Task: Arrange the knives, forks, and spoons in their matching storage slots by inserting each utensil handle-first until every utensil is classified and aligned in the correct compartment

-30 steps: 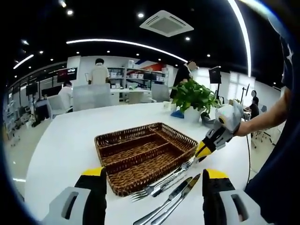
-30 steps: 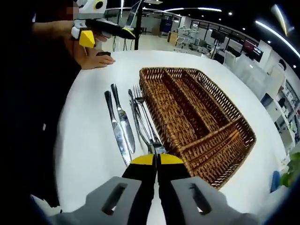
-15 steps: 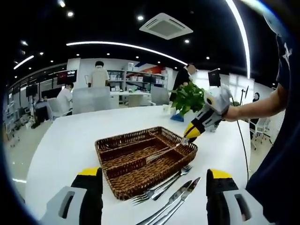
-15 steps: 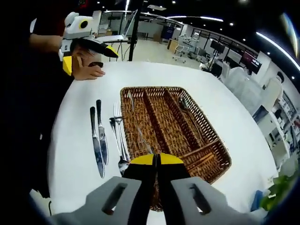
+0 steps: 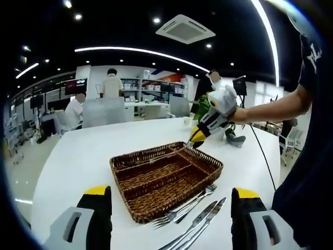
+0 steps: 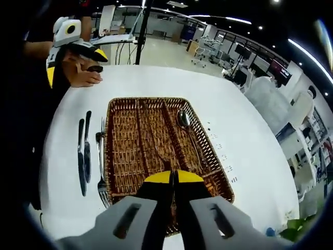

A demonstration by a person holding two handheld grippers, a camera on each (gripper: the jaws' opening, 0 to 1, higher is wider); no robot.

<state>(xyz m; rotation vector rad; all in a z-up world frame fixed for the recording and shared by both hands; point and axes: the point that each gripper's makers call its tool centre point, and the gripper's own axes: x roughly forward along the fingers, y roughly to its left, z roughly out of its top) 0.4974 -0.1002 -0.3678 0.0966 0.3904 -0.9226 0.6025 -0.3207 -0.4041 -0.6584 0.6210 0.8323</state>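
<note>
A brown wicker tray (image 6: 214, 167) is sitting on the white bench (image 6: 244, 130), divided lengthwise into long slots with a short cross slot at the end nearest the right hand-held gripper (image 6: 173, 176). That gripper is hovering over this near end with its yellow-tipped jaws pressed together; a thin metal utensil (image 6: 165, 162) is sticking out from between the tips and reaching down over the tray, so the jaws are clenching it, though which kind of utensil it is cannot be told. In the right-hand slot a spoon (image 6: 186, 125) is lying along the compartment, its bowl toward the far end.

Left of the tray, on the bare bench, two knives (image 6: 83, 156) are lying side by side, parallel to the tray's edge. Between them and the tray a fork (image 6: 101, 166) is lying just beside the wicker wall.

In the left gripper view the left hand-held gripper (image 5: 166, 211) is standing released, its two jaws wide apart at the near edge of the bench, with nothing between them. Beyond it the forks and knives are lying near the tray's right wall, and the right gripper is coming in over the tray's far corner. People are standing far off by shelves (image 5: 140, 86), and a green plant (image 5: 200, 107) is sitting at the far end of the bench.
</note>
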